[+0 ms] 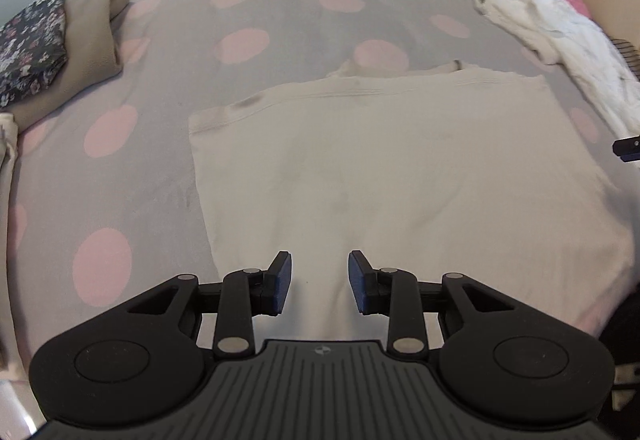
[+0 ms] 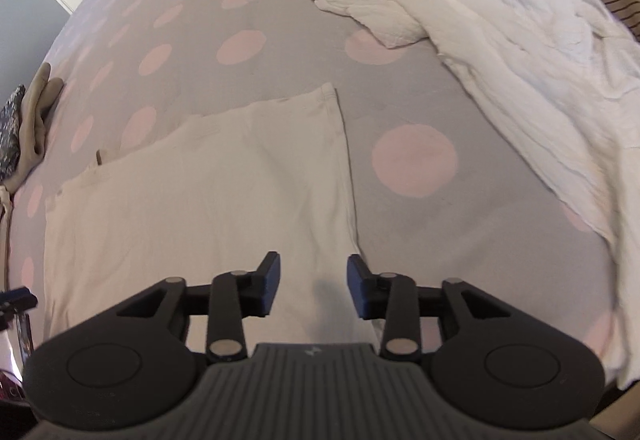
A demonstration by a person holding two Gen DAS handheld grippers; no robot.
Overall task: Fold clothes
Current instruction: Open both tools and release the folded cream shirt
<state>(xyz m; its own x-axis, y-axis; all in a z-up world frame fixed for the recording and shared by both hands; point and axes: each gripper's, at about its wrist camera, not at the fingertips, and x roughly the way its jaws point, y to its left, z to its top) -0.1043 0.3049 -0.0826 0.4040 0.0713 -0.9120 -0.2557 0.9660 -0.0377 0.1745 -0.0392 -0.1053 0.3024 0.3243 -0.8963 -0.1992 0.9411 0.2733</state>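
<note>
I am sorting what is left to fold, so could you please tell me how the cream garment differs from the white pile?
The cream garment lies flat, smoothed into a neat rectangle; the white pile is crumpled and heaped. The garment is nearest the cameras, the pile farther off towards the bed's edge. Both are pale and rest on the spotted bedspread.

A: Cream cotton garment [image 1: 400, 168], folded to a flat rectangle, stitched hem along its far edge, lying on the grey bedspread with pink dots [image 1: 260, 0].
B: Other clothes?
A: Crumpled white fabric heap [image 2: 500, 40] at the right, well apart. Folded beige garment [image 1: 92, 36] at the far left edge.
</note>
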